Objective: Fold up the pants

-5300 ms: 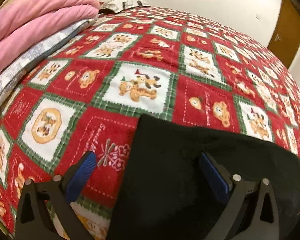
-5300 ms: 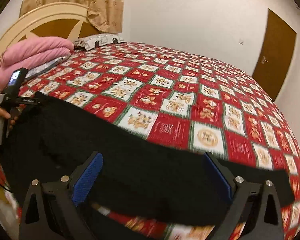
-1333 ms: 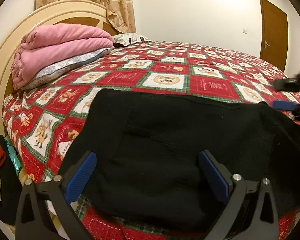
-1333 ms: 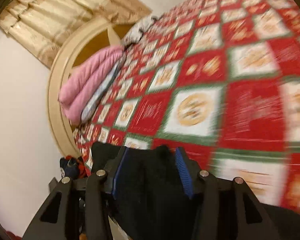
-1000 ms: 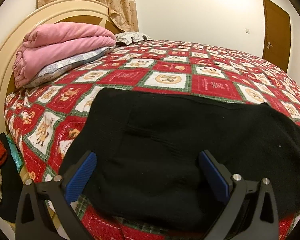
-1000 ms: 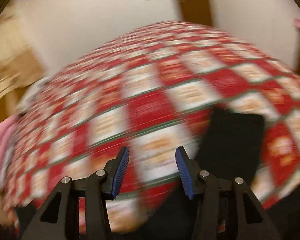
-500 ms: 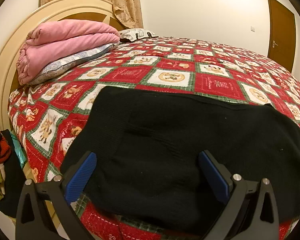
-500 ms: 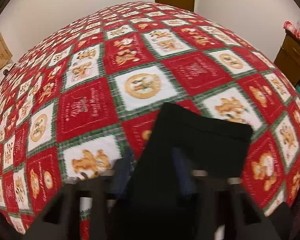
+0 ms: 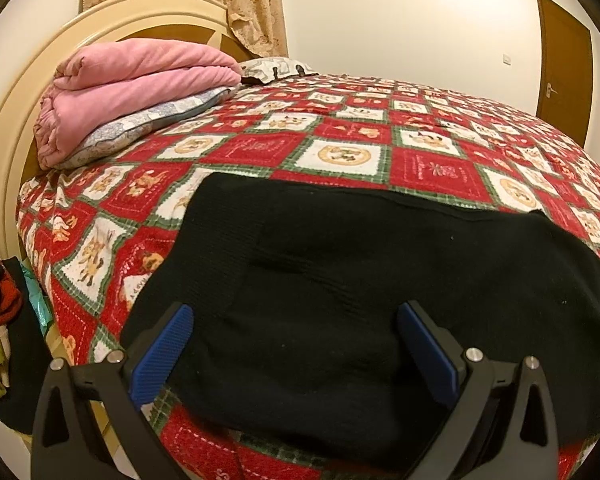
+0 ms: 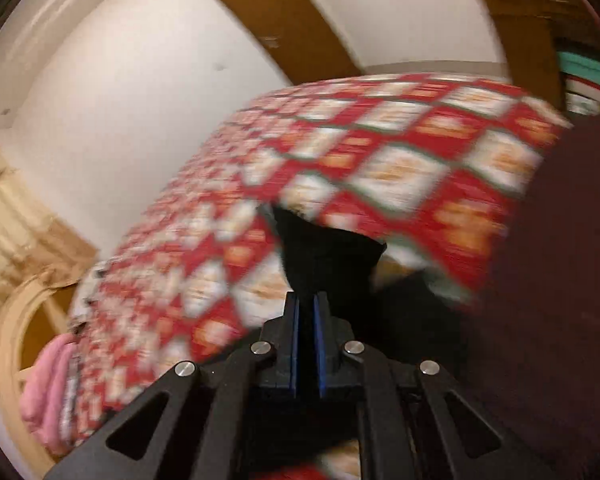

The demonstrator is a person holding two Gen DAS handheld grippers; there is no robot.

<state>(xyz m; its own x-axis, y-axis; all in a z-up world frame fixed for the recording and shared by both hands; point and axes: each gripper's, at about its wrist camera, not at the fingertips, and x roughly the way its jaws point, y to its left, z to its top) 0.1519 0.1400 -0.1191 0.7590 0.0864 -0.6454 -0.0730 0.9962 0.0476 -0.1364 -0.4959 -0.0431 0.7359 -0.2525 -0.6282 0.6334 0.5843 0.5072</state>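
Right gripper (image 10: 306,322) jaws just closed, pinching pants (image 10: 326,256) hem; left gripper (image 9: 296,344) jaws wide, pants between, untouched.

The right gripper (image 10: 306,344) pinches the black pants (image 10: 324,256) above the blurred red quilt (image 10: 380,152).

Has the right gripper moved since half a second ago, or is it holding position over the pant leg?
Yes. The right gripper has swung toward the headboard, rolling, and its jaws have just closed on the black pants.
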